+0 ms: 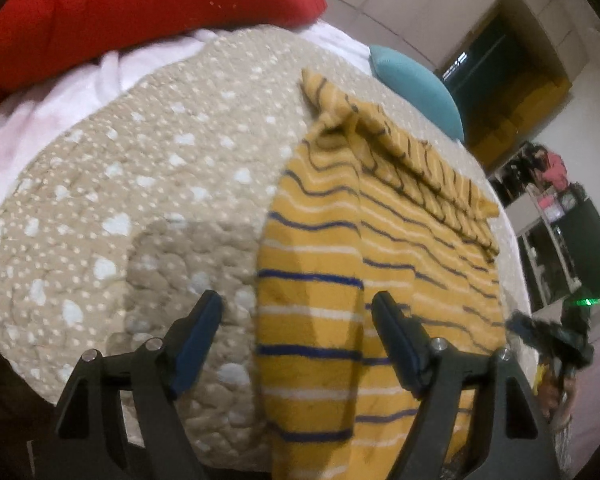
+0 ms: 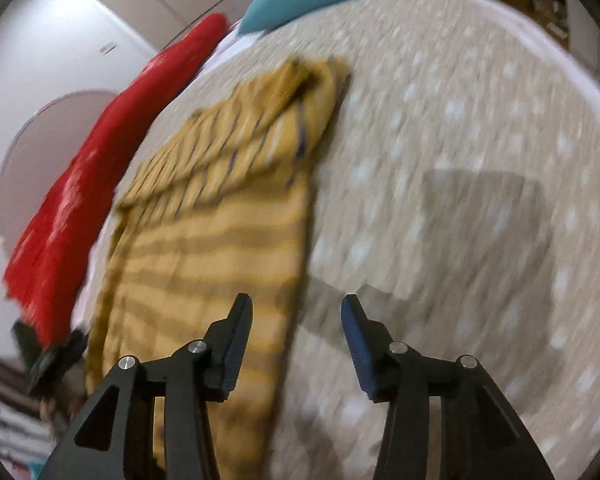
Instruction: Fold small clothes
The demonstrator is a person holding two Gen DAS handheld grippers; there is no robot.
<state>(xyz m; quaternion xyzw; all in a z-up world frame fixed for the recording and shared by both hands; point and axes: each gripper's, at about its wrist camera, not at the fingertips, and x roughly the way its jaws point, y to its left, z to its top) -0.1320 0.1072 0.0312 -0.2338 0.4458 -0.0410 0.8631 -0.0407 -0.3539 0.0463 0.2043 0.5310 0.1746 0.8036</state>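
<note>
- Partly folded, by the look of it: yellow striped garment (image 1: 340,248) lying on the dotted quilt (image 1: 120,200) of the bed, long and narrow, one side apparently turned in along a lengthwise crease, a sleeve (image 1: 412,152) laid across the far end.
- Probably left to do: bringing the near end up to the far end, perhaps once more after that, then squaring the edges.
- Left gripper (image 1: 296,316) hovering above the garment's near left edge, jaws wide, nothing between them; one fingertip over the quilt, the other over the stripes.
- Right gripper (image 2: 296,312) likewise empty with jaws spread wide, straddling the garment's right edge (image 2: 304,240); no contact with cloth visible in either view.
- Near hem cut off behind the gripper bodies in both views, so no telling how it lies or whether it hangs over the bed's edge.
- Right wrist view heavily smeared: stripes, folds and layer count unreadable there.
- Number of layers under the crease not discernible; second sleeve not identifiable, possibly tucked beneath.
- Red pillow (image 1: 140,12) and teal cushion (image 1: 416,84) at the far side of the bed, well apart from the garment; white sheet (image 1: 60,96) between pillow and quilt.
- Dark object (image 1: 548,336) at the right rim of the left view too blurred to name.
</note>
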